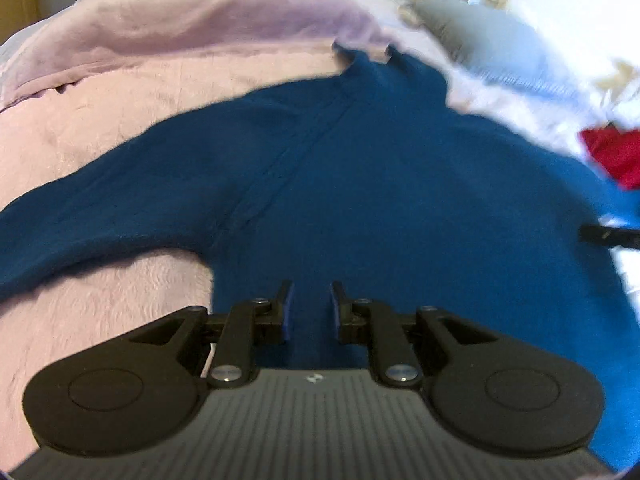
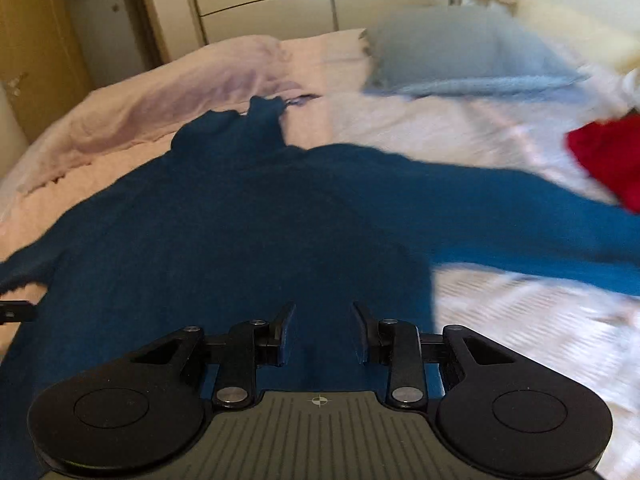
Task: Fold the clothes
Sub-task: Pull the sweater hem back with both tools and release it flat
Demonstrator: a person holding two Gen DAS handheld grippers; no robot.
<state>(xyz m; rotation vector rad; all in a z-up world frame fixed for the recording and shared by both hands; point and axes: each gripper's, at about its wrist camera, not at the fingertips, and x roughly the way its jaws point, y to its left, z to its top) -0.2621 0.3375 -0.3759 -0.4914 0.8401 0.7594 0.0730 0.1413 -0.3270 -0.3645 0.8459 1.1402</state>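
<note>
Left wrist view: the left gripper (image 1: 311,294) hangs with jaws apart, empty, over the hem of the blue sweater (image 1: 360,184), which spreads ahead on the pink bed (image 1: 100,128).

Right wrist view: the right gripper (image 2: 323,316) is likewise parted and empty above the sweater (image 2: 240,220); a red garment (image 2: 608,156) lies far right.

No text, label or number is readable anywhere.

Light comes from the right: white blowout at both frames' right edges. Motion blur smears the pillow (image 2: 460,56) and bedding (image 2: 500,312). Heavy fisheye curvature, dark corners. Sweater (image 2: 248,216) shadowed in the right view.
</note>
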